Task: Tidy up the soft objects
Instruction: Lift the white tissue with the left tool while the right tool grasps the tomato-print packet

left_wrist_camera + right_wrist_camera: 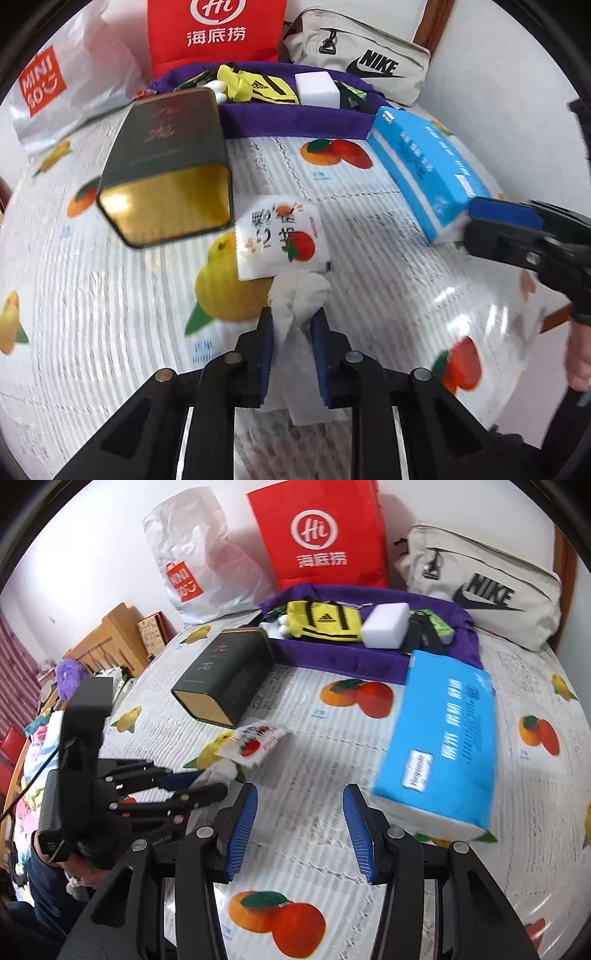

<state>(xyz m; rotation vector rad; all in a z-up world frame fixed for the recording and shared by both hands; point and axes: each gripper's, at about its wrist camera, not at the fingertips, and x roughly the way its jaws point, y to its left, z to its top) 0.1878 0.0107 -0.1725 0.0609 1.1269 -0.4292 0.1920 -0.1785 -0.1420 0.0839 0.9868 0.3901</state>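
The top of the red Haidilao bag [212, 35] runs off the upper edge of the left wrist view, and the Miniso plastic bag [55, 88] is clipped by the lens rim. The purple tray [343, 661] hides the lower parts of what lies inside; a black item and a green packet behind the white sponge block [386, 626] stay too small to name. The blue tissue pack [443, 738] is motion-blurred, its print unreadable. Clutter beyond the table's left edge stays indistinct.
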